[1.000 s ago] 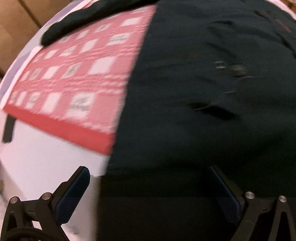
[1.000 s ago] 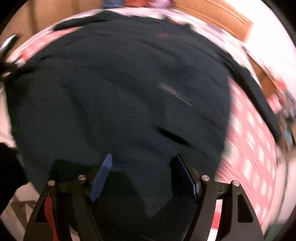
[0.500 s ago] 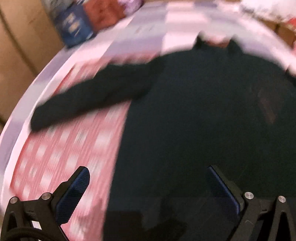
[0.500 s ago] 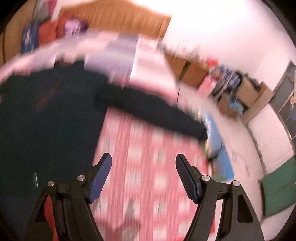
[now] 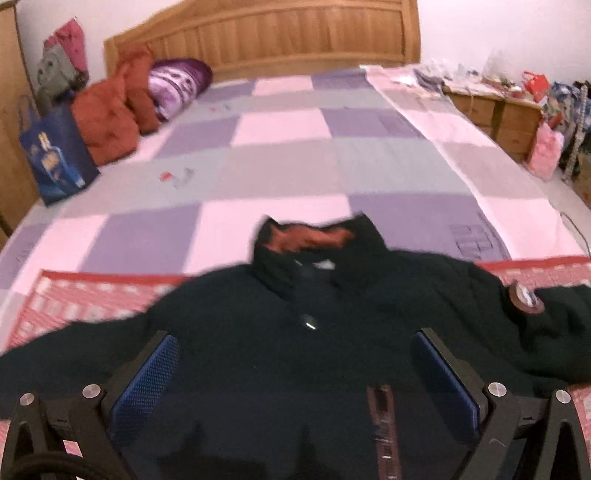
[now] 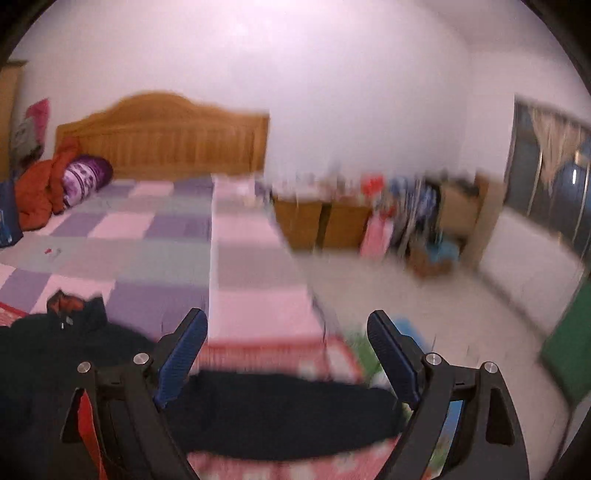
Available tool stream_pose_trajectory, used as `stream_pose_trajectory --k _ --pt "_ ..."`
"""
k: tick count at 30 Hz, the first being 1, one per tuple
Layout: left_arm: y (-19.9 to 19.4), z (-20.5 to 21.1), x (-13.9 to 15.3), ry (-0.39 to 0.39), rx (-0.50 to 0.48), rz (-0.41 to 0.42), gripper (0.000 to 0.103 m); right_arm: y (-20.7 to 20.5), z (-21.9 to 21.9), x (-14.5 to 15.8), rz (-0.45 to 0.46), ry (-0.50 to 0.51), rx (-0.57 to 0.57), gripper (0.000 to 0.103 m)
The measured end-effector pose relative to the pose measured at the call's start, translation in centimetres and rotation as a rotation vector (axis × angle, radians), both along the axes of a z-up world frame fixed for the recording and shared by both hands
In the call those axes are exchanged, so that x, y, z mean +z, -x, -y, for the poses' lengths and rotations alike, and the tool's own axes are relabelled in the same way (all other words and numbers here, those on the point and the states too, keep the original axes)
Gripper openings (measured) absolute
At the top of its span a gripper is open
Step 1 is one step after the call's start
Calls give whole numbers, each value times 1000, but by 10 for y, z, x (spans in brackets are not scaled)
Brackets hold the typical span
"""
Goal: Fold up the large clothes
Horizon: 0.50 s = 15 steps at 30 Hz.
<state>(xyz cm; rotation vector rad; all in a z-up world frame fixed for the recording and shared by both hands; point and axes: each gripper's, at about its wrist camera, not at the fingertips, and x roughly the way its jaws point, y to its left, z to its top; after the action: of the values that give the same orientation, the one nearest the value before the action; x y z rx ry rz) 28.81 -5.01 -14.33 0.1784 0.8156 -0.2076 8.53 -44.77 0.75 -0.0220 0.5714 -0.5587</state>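
**While both tongs stand apart, dark jacket lies spread on the bed**

With blue pads set wide and nothing between them, left tongs (image 5: 295, 384) hang over the chest of the dark jacket (image 5: 303, 354), tilted downward, not touching the cloth. Right tongs (image 6: 288, 354) likewise agape, jaws just having been opening, nothing pinched; below them, one dark sleeve (image 6: 280, 413) stretched flat toward the bed's edge.

Spread front-up on a red-and-white patterned blanket (image 5: 85, 299) at the near end of the bed. Collar (image 5: 314, 240) standing up, rust-orange lining showing inside, pointing toward the headboard. Round patch (image 5: 524, 299) on the sleeve at the picture's right. Other sleeve reaching out to the left edge of the left wrist view.

Beyond the collar, a checked quilt (image 5: 295, 155) in purple, pink and grey, running up to a wooden headboard (image 5: 266, 33). Piled in the far left corner: an orange-red garment (image 5: 107, 118), a purple patterned pillow (image 5: 177, 85), a blue bag (image 5: 55, 155). Beside the bed, wooden cabinets (image 6: 321, 218) with blurred clutter, pale floor (image 6: 461, 317).
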Motion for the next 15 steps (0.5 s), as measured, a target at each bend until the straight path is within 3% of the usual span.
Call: stream_pose_trajectory --k 4,7,10,15 --pt "1 33 -44 -54 -25 -60 103 21 33 -84 -156 -102 -68 91" --pt "-2 46 -77 -89 -30 -99 103 52 81 -147 -221 -300 -174 91" --pt "-6 51 -104 -111 -10 -127 103 75 122 -185 -206 -468 -278 91" --pt "-9 46 -146 -151 48 -200 103 94 163 -219 -126 -584 -405 91"
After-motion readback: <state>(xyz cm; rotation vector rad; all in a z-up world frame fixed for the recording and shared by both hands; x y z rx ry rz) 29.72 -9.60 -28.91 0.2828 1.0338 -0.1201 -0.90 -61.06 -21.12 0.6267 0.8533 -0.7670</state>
